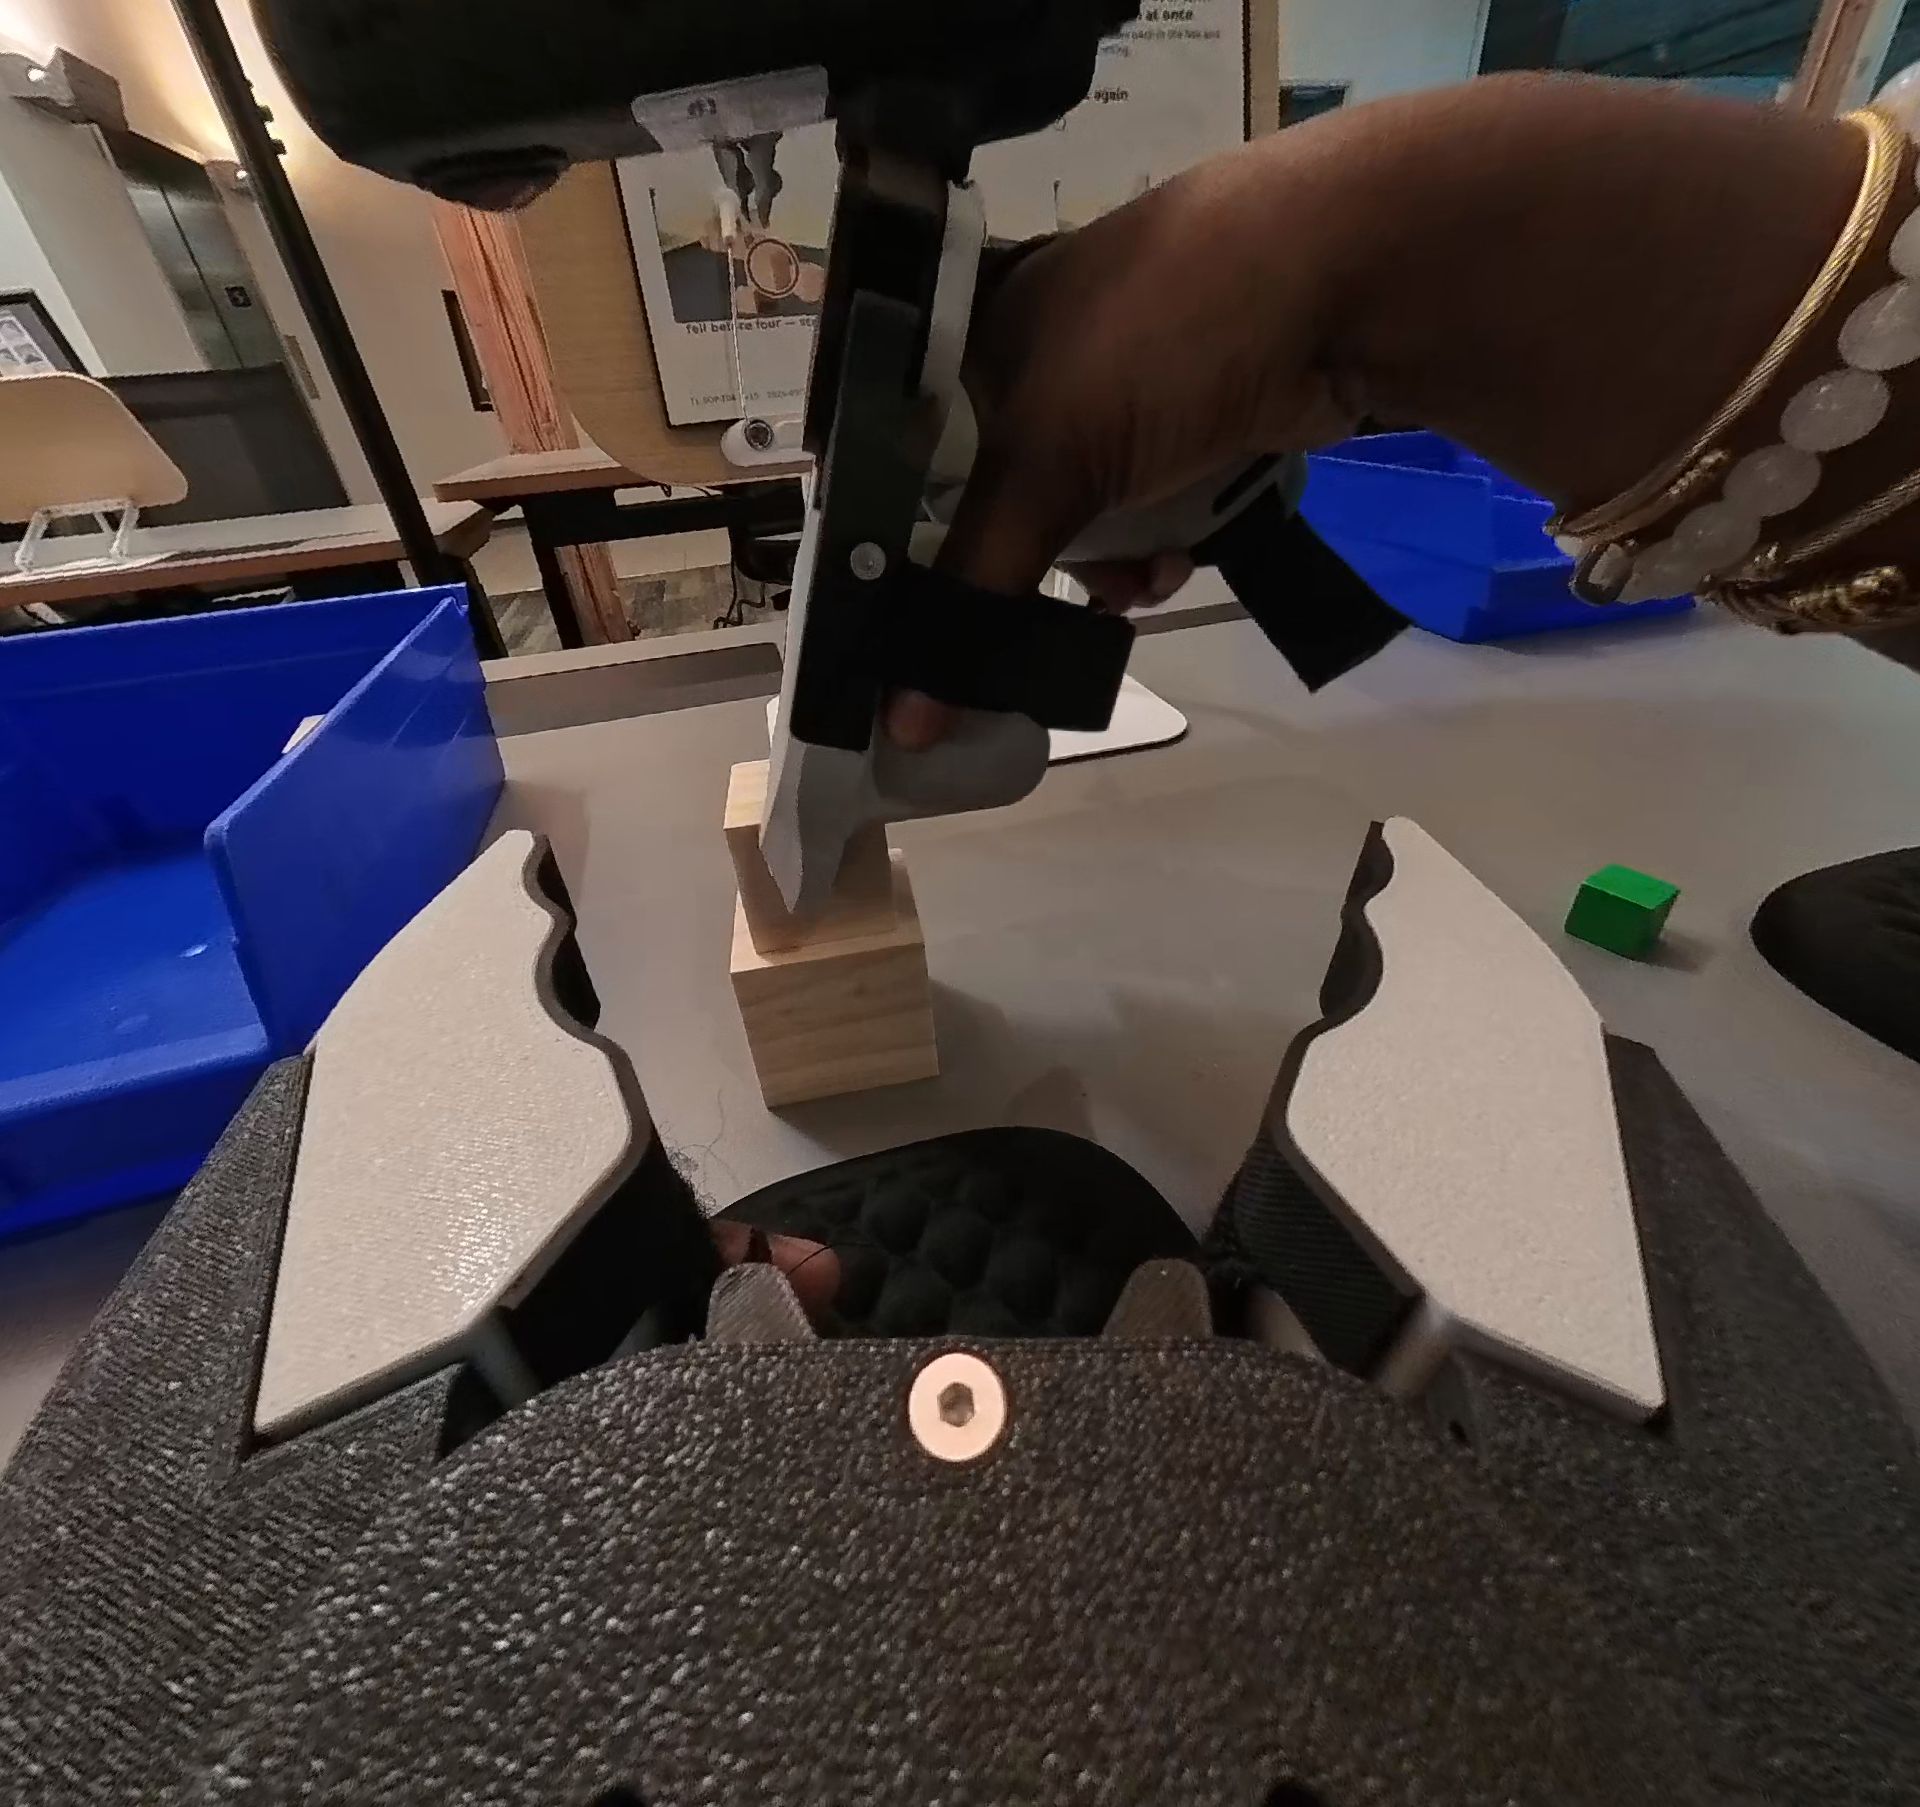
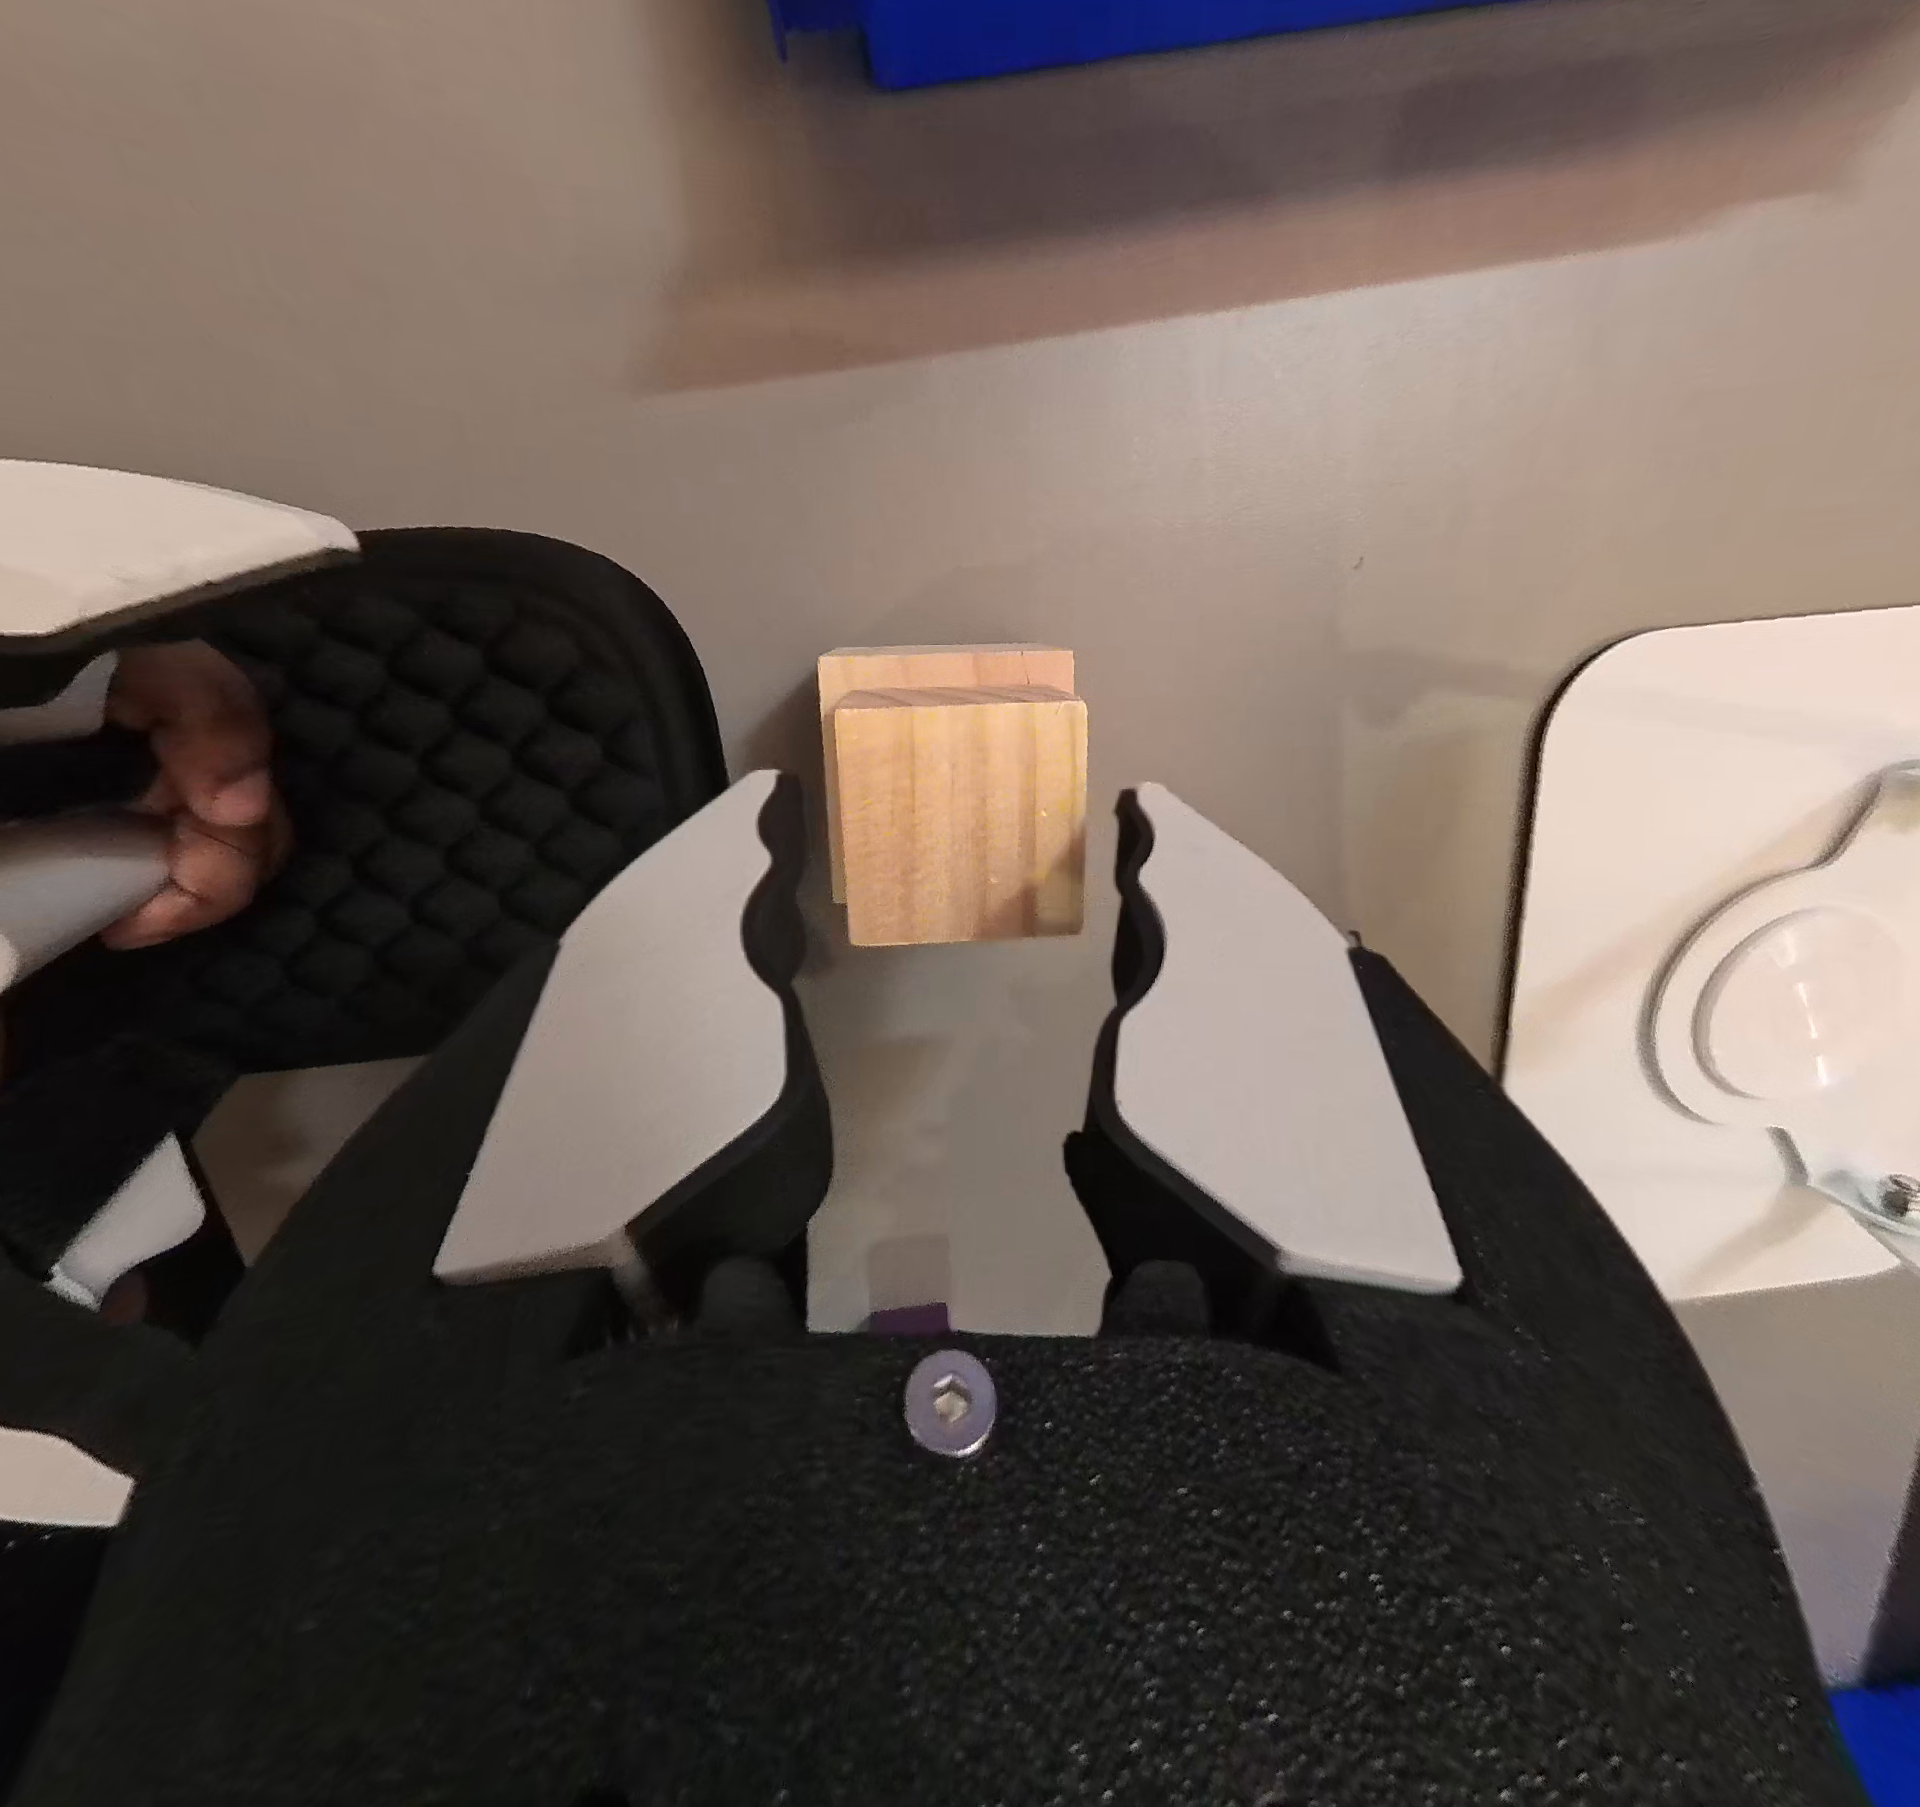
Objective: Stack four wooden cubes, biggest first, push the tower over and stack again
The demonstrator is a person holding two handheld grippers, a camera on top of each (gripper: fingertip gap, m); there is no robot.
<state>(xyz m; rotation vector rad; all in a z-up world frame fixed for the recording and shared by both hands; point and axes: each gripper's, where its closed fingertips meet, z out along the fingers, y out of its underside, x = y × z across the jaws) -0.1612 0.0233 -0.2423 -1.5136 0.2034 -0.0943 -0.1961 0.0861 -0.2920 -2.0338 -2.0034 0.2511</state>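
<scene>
Wooden blocks [image 1: 831, 1019] stacked on grey table [image 1: 1195, 905]; right gripper [image 2: 951, 801] straddles top block [image 2: 961, 812], pads seemingly just clear. Left gripper [image 1: 961, 884] wide open, bare.

Blue bin [image 1: 312, 822] at left, second blue bin [image 1: 1455, 531] behind, green cube [image 1: 1621, 910], white plate [image 2: 1704, 926]
</scene>
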